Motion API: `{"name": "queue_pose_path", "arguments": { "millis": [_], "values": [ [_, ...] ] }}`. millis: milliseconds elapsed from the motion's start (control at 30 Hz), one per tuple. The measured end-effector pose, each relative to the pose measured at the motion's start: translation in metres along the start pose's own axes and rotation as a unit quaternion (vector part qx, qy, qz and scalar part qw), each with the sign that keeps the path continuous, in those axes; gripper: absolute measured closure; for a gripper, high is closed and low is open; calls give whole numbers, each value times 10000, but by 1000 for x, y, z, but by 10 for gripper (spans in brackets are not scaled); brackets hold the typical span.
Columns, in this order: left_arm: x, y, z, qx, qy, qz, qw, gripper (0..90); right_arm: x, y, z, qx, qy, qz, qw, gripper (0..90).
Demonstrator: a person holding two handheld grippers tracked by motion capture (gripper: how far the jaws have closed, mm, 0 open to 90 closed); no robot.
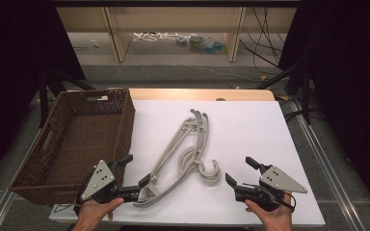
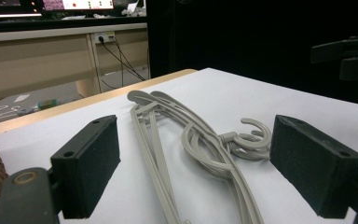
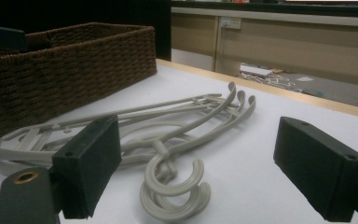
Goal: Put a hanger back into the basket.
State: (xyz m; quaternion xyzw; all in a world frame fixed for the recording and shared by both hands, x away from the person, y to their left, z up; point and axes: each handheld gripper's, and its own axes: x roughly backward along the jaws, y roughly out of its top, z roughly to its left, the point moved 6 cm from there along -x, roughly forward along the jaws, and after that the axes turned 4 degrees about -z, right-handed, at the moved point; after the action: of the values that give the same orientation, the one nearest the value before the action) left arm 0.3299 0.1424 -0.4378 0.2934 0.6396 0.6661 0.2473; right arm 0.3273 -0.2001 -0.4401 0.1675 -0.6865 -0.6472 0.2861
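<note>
Grey plastic hangers (image 1: 183,154) lie stacked in a loose bundle on the white tabletop (image 1: 250,125), in the lower middle of the high view. Their long axis runs on a slant from the lower left, near the left gripper (image 1: 136,175), up to the right toward the centre of the frame, where the shoulder tips fan out. The hooks (image 1: 209,172) curl at the lower right of the bundle, open side up in that view.

Both hands come in from the bottom edge, each wrapped round a gripper lying low and roughly level over the table. The left gripper sits at the lower left with its jaws spread wide; one jaw tip is just beside the lower end of the bundle, and in the left gripper view the hangers (image 2: 200,149) run between the open pads (image 2: 91,163) without being pressed. The right gripper (image 1: 239,171) rests at the lower right, jaws also wide, near the hooks (image 3: 175,186) but apart from them.

A brown wicker basket (image 1: 53,144) stands at the left, overhanging the table's edge. Beyond the table are a grey floor, pale wooden furniture legs (image 1: 115,33), loose cables (image 1: 265,48) and black curtains (image 1: 347,72).
</note>
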Motion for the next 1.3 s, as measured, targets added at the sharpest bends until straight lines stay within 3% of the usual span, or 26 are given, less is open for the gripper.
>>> {"name": "queue_pose_path", "arguments": {
  "millis": [267,500,533,600,700,733,767,833,967,1033,1067,1100,1167,1233,1300],
  "values": [
    [-3,0,-3,6,-105,-7,9999,160,-1,0,0,14,21,-8,10000,158],
    [-6,-2,-8,124,-216,196,9995,186,0,0,0,4,-28,-22,10000,158],
    [-7,-3,-10,115,-258,349,9990,191,0,0,0,1,-34,-31,10000,158],
    [-11,-5,-14,231,-298,476,9982,198,0,0,-1,8,-34,-12,10000,159],
    [-15,-6,-16,211,-348,641,9971,217,0,0,-1,-1,-20,13,10000,159],
    [-21,-7,-21,234,-410,848,9953,231,-1,0,-1,-4,12,-12,10000,159],
    [-21,-7,-21,234,-410,848,9953,237,-1,0,-1,-4,12,-12,10000,159],
    [-33,-11,-30,131,-533,1303,9900,248,-1,0,-1,-6,23,-3,10000,159],
    [-47,-18,-41,105,-623,1879,9802,276,0,-1,-1,0,17,51,10000,160],
    [-51,-20,-43,108,-631,1942,9789,285,-1,-1,-2,-12,19,29,10000,160],
    [-57,-24,-44,90,-607,2159,9745,292,-1,-1,-2,-18,21,31,10000,160],
    [-57,-24,-44,90,-607,2159,9745,302,-1,-1,-2,-18,21,31,10000,160],
    [-64,-27,-43,39,-649,2314,9707,313,-1,-1,-2,-19,20,12,10000,161],
    [-72,-28,-43,37,-709,2486,9660,331,-1,-1,-2,-21,18,16,10000,161],
    [-81,-31,-45,68,-791,2744,9583,369,-1,-1,-2,-8,31,39,10000,162]
  ]
}}
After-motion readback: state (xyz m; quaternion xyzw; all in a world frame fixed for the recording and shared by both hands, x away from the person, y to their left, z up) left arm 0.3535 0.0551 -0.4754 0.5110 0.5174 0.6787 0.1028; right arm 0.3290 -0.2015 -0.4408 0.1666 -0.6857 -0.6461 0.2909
